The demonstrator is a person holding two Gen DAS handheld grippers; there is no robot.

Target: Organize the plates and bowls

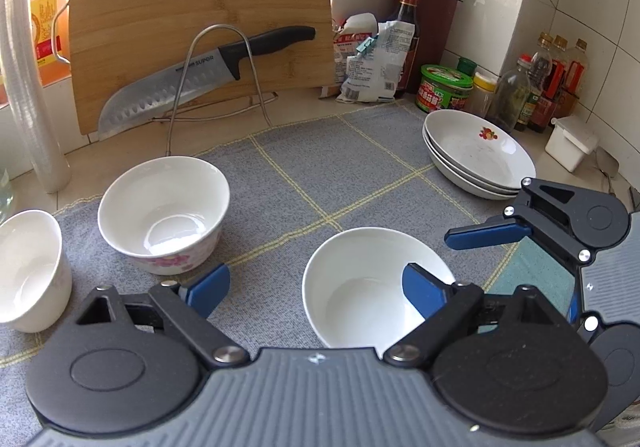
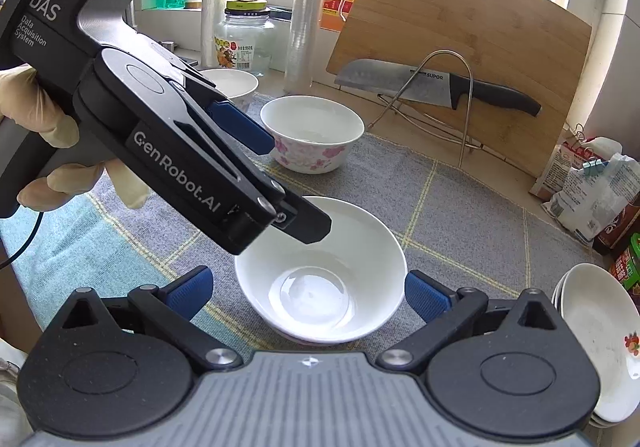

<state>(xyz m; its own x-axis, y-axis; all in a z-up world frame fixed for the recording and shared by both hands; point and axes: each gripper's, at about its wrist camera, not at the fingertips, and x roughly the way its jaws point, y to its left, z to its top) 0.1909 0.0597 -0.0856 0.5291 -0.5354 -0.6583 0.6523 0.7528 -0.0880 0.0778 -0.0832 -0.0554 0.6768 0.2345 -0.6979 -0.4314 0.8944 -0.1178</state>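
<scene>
Right now both tools stand open — left gripper (image 1: 316, 289) and right gripper (image 2: 308, 293) grip nothing. Between them the plain white bowl (image 2: 320, 271) rests on the grey cloth (image 1: 320, 175); 2 stacked plates (image 1: 480, 155) at 2 o'clock, flowered bowl (image 1: 164, 211) at 10.

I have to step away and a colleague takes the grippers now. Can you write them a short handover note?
Left gripper: open, empty, one finger over the plain bowl.
Right gripper: open, straddling that bowl, not pressing it.
On the grey mat: plain bowl in front, floral bowl behind, small white bowl at left edge.
Done: plates stacked at right.
Left: the bowls all stand apart, unstacked.
</scene>
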